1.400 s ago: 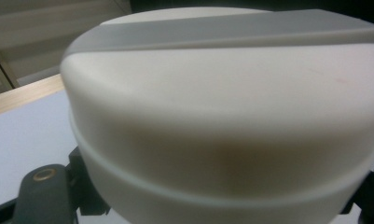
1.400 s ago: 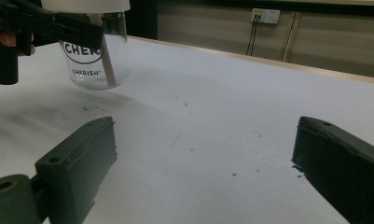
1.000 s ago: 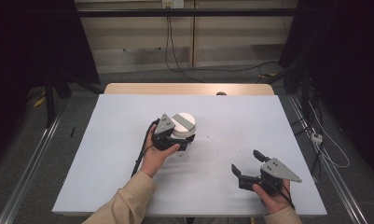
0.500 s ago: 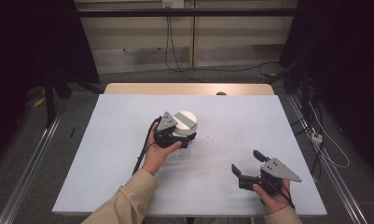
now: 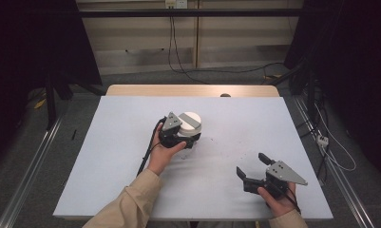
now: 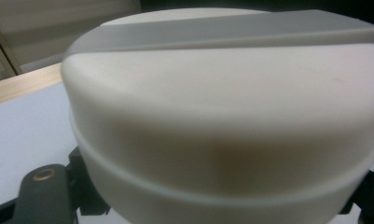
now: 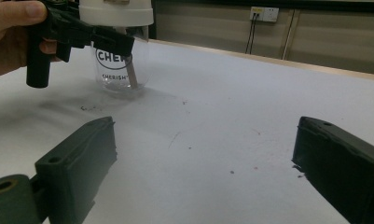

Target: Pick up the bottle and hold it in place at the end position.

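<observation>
While the left gripper [image 5: 190,137] clamps the clear jar's white lid [image 5: 190,122], seemingly by its rim, the right gripper [image 5: 254,166] rests wide open, holding nothing.

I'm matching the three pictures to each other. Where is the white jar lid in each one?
High view: white lid at table centre, in the left gripper.
Left gripper view: lid looms close.
Right gripper view: lid top left.
Shared landmark: wooden table edge.
</observation>
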The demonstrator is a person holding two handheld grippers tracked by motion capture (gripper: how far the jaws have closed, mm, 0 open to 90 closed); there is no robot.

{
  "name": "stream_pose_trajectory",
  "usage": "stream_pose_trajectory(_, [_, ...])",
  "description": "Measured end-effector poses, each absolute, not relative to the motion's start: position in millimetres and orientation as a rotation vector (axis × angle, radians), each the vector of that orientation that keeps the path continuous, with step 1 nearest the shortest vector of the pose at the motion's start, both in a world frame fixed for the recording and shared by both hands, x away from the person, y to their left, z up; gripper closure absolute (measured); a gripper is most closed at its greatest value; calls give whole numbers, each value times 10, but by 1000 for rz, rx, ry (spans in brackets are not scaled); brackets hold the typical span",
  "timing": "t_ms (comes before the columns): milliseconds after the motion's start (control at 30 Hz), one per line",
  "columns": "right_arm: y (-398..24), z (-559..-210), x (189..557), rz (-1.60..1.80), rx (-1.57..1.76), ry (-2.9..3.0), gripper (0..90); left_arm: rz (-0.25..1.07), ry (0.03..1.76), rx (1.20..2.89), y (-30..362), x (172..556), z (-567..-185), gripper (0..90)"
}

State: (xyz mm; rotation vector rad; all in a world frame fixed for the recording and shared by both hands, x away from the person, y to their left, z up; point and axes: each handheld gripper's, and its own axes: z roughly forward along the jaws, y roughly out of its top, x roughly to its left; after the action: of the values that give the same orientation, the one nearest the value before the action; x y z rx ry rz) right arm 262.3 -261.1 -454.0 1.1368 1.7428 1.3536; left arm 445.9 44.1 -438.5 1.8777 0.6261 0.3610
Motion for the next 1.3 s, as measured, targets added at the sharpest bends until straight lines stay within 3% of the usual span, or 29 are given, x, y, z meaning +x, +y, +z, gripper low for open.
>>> stream_pose_trajectory(1300, [-2615, -4542, 2614, 1354, 1138, 1737, 56, 377, 614, 1883, 349, 4666, -4415, 184])
